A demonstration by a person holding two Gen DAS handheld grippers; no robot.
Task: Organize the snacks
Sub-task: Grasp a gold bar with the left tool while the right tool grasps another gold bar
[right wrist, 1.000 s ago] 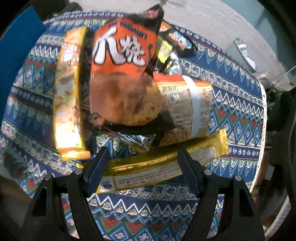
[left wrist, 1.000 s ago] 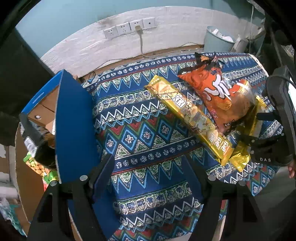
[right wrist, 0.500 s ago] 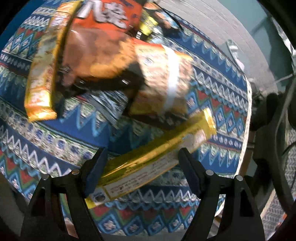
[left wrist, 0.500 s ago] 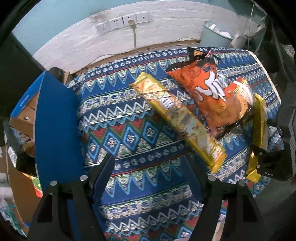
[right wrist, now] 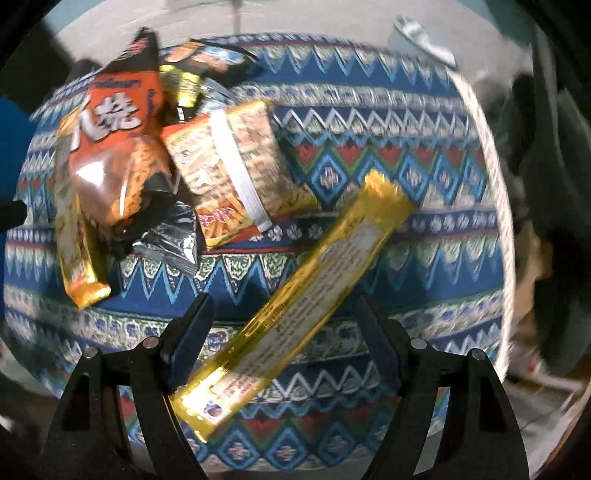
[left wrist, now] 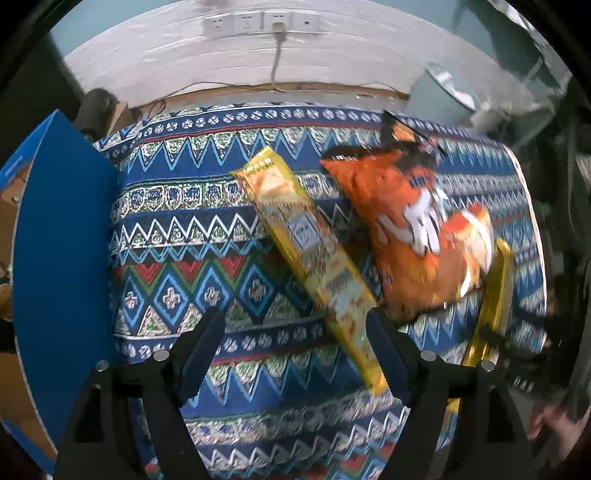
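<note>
- Down at 6 o'clock of the left wrist view, the left gripper [left wrist: 295, 332] has its tongs apart and they are opening; only the patterned cloth [left wrist: 177, 258] lies in the gap, and nothing is clamped.
- Just at the inner side of the right finger, the lower end of a long yellow snack pack [left wrist: 314, 258] comes close to the tip; I cannot tell if they touch. The pack runs from about 5 o'clock up toward 12 o'clock, flat on the cloth.
- At 9 o'clock stands a blue box flap [left wrist: 62, 258], at the edge of the cloth.
- At 3 o'clock lies an orange chip bag [left wrist: 402, 229], just beside the yellow pack, and behind it a gold bar [left wrist: 496, 291] shows partly.
- Far at 12 o'clock, a row of wall sockets [left wrist: 258, 23] with one cable plugged in; at 1 o'clock a grey bin [left wrist: 439, 96].
- In the right wrist view, the right gripper [right wrist: 284, 321] also has its tongs wide apart, and the gold bar [right wrist: 306, 306] lies diagonally between them, not pressed by the pads.
- Farther, at 10 o'clock, the orange chip bag [right wrist: 114, 147] rests partly over the yellow pack [right wrist: 77, 251], and a fries-printed pack [right wrist: 229, 170] with a white band is beside it at 11 o'clock.
</note>
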